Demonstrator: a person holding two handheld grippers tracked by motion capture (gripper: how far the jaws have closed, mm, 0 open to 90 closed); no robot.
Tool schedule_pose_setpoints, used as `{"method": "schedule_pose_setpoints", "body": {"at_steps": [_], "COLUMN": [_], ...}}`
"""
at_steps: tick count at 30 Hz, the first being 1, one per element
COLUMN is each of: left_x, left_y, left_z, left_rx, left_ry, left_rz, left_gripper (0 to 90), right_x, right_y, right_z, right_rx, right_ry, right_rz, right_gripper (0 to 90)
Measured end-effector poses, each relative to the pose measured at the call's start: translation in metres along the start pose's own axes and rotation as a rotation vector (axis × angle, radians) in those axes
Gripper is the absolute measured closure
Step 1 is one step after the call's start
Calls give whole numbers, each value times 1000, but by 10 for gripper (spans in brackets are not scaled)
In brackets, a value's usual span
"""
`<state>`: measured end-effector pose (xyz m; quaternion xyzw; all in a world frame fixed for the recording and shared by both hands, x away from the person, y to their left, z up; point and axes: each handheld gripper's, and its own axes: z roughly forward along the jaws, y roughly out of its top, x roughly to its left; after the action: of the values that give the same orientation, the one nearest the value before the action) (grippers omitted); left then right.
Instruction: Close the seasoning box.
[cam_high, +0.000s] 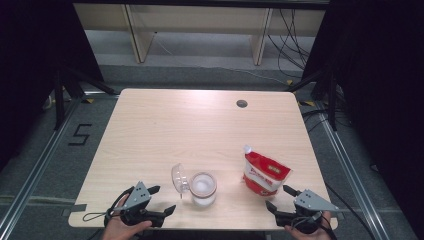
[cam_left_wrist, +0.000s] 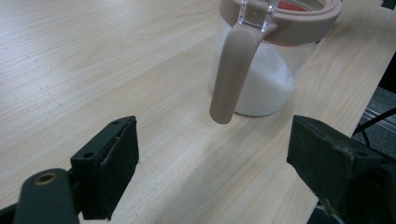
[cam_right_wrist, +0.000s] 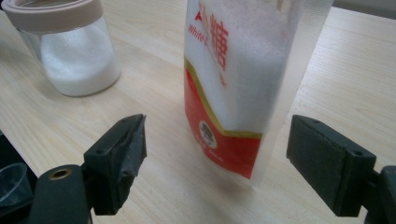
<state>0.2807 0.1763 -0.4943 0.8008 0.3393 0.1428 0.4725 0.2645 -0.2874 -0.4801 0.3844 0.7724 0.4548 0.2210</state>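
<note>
Both claws stand wide open and hold nothing; we see the left gripper at the near left edge of the light wooden table, held in a hand, and the right gripper at the near right edge, likewise held in a hand; each carries a grey three-cornered plate on top

In the left gripper view the jaws of the left gripper flank bare tabletop just short of the clear glass jar with a beige rim and beige handle; the handle hangs down toward the camera, and the jar is partly filled with white granules; no jaw touches it

From the high view we note the jar near the front edge, between the two grippers, with its clear round lid tipped up at its left side

In the right gripper view the right gripper faces the red and white plastic pouch of white granules; the pouch stands upright just beyond the jaws, apart from both; the jar sits to its left, well apart from it
</note>
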Motion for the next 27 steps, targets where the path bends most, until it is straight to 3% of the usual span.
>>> {"method": "schedule_pose_setpoints", "body": {"at_steps": [3,6,7,8,9,10,11,14,16,17,21,24,27], "left_x": [0,-1,-2,-1,-1,-2,-1,-3,-4,-4,-6,-7,-7], "left_y": [1,0,0,1,2,1,1,-1,-1,0,2,4,7], "left_z": [0,0,-1,-2,-3,-3,-5,-6,-6,-8,-10,-14,-14], "left_rx": [-1,-15,-16,-27,-21,-36,-26,-31,-40,-25,-67,-69,-93], "left_ry": [0,-4,-7,-13,-7,-14,-14,-31,-26,-15,-32,-14,-44], "left_rz": [8,-14,-17,4,20,7,26,7,24,48,23,36,26], "left_gripper": [163,173,189,212,247,277,324,433,545,604,776,855,893], "right_x": [-1,-2,0,0,-1,-1,0,2,2,-1,-1,-1,-1], "right_y": [0,-1,-1,-1,0,0,0,0,0,0,0,0,0], "right_z": [-2,0,-1,0,-1,0,0,0,0,0,1,0,0], "right_rx": [6,7,19,17,21,19,12,22,24,21,17,23,23], "right_ry": [-10,-6,-9,-10,-11,-6,-12,-11,-8,-12,-5,-13,-13], "right_rz": [12,11,34,21,-1,1,-2,20,22,-4,5,4,5], "right_gripper": [208,209,209,209,210,210,211,211,211,211,213,215,218]}}
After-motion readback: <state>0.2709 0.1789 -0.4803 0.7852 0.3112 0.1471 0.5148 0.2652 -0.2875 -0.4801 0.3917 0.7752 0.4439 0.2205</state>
